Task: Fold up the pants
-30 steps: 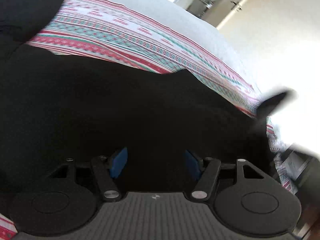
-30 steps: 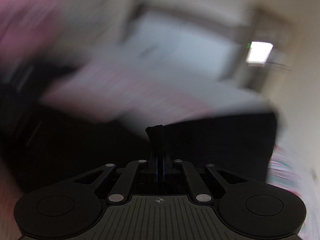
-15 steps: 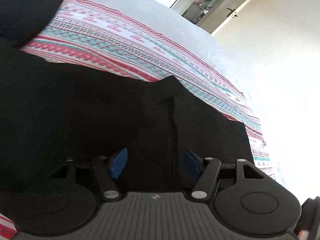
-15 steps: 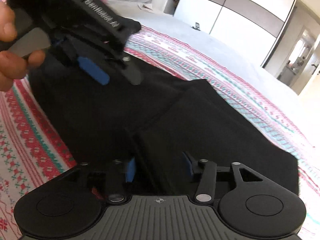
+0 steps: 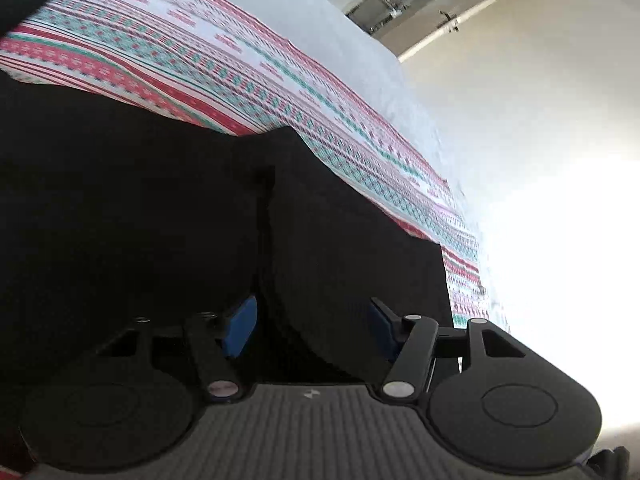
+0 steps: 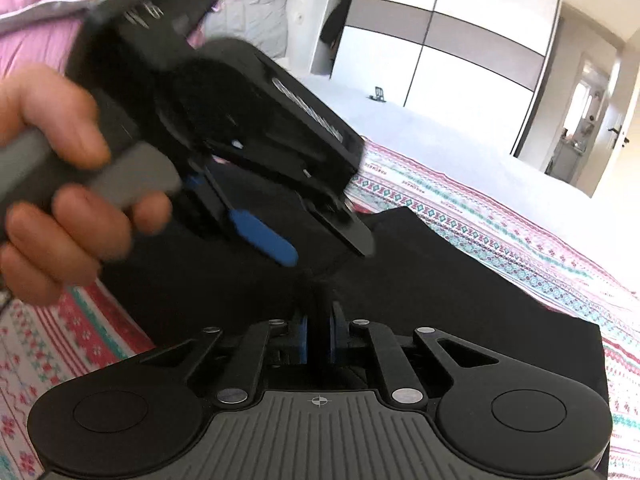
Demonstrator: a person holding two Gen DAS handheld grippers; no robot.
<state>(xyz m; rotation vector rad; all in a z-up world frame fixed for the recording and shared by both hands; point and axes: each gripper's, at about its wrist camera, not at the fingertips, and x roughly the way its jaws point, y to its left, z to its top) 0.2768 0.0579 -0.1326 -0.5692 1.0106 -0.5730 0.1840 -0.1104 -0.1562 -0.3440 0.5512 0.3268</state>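
Patterned bedspread (image 6: pixel 500 224); right tool (image 6: pixel 318 334) pinching pants (image 6: pixel 440 280).

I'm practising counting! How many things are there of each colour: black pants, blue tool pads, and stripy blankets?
Black pants: 1
Blue tool pads: 4, two on the left tool, two on the right tool
Stripy blanket: 1
Total: 6

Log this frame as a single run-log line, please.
task: fold pants | right gripper: just closed, pinching black pants | left gripper: open above pants, closing slightly | surface: patterned bedspread
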